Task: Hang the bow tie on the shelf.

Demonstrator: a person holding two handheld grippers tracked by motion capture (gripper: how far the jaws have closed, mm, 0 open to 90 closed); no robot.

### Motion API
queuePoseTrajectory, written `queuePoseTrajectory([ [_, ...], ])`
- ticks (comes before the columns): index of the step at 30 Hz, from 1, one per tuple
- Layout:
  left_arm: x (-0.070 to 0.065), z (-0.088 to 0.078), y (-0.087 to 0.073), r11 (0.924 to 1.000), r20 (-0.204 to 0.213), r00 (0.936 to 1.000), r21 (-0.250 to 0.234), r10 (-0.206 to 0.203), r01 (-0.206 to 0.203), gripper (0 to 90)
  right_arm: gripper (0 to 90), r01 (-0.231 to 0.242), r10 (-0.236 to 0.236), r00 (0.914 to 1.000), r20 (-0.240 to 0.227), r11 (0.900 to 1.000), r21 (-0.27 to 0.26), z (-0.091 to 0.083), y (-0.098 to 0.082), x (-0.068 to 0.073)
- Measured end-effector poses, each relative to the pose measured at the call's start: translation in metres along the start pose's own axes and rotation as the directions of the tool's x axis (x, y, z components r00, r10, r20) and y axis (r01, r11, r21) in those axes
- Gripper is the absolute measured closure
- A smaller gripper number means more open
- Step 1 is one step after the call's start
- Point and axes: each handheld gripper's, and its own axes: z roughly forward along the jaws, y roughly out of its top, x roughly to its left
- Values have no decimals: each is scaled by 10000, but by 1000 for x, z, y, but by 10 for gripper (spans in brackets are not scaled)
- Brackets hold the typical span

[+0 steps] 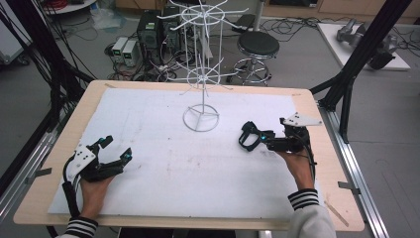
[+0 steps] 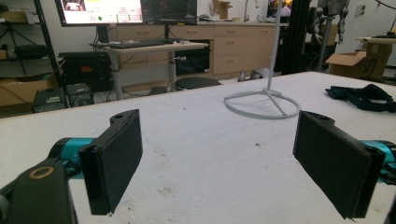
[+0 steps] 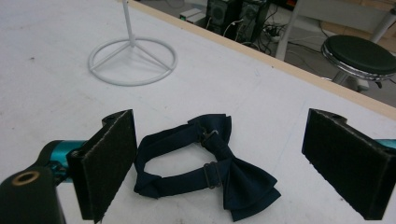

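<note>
On the table: 1 navy bow tie (image 3: 210,163), 1 white wire rack (image 1: 200,74), 2 claws.

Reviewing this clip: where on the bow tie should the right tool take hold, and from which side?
Probably the strap loop, from above. The bow tie lies flat on the white mat between the open right tool's jaws; the loop is narrow and partly raised, easier to pinch than the wide bow.

A wooden table (image 1: 59,163) carries a white mat (image 1: 168,163) that covers most of its top. On the mat, a white wire stand (image 1: 200,118) rests on its round base near the far middle, and a dark blue bow tie (image 3: 205,161) lies flat toward the right side
</note>
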Motion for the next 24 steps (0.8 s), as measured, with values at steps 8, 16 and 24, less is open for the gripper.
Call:
queuePoseTrajectory([
  [8,0,0,0,10000,-14,10000,-11,-37,37,162,94,62,-54,9997,-227,9992,389,15,7,-6],
  [16,0,0,0,10000,4,10000,11,32,-32,162,94,51,-27,9994,-343,9975,708,23,8,-11],
  [24,0,0,0,10000,-7,10000,6,58,-58,162,94,3,63,9985,-552,9927,1206,33,12,-18],
])
